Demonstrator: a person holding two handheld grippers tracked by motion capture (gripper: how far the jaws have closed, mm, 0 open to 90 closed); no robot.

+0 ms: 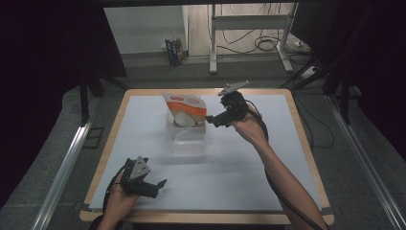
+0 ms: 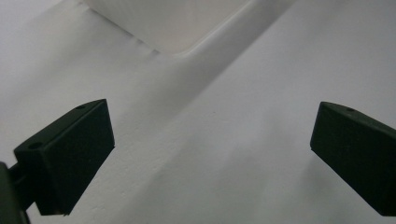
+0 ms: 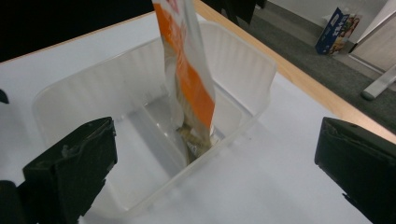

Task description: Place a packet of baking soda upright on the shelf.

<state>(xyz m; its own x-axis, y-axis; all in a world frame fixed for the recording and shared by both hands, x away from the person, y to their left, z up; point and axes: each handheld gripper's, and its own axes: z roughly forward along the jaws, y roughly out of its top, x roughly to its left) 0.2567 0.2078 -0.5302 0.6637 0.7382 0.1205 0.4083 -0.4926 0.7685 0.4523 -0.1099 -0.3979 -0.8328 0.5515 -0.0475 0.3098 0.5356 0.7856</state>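
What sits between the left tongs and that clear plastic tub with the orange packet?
Nothing: the high view shows bare white tabletop between the left tongs and the clear tub holding the orange packet.

Pouch standing in the container, mid-table.
The pouch (image 1: 184, 109) is sitting in the container's (image 1: 186, 142) far end; the left gripper (image 1: 154, 186) is hovering near-left, the right gripper (image 1: 214, 120) just right.

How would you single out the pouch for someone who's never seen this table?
Start at the white table, then find the clear plastic tub near its far middle. The pouch stands upright inside the tub's far end, the one orange-and-white thing there.
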